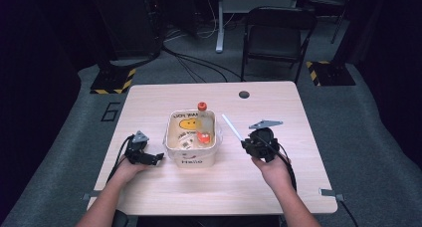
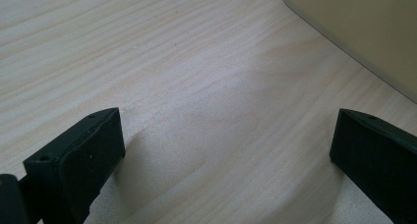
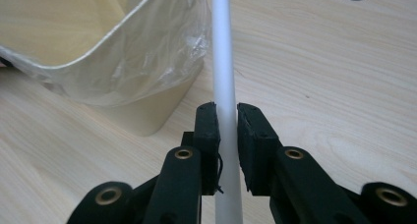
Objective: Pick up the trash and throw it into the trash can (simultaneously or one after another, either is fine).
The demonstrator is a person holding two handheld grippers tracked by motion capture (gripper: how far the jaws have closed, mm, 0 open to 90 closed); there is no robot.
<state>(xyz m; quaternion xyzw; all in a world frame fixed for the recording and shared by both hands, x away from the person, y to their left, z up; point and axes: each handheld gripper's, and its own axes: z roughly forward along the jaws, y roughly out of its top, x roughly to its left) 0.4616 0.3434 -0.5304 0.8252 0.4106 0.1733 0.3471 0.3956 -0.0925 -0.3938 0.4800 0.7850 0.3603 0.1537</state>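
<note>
Bin (image 1: 191,157) beside claw-held white stick (image 3: 223,62)

A rectangular table of pale wood grain (image 1: 259,182) stands on a grey carpeted floor (image 1: 368,152), with a small round dark grommet hole (image 1: 244,94) near its far edge. Just beyond that far edge sits a black folding metal chair (image 1: 276,35). Further back rises a white metal desk leg (image 1: 219,23), black cables (image 1: 199,65) trailing past it. Off both far corners of the table lie black bases edged with yellow-and-black hazard stripes (image 1: 113,80). The surroundings are dark.
</note>
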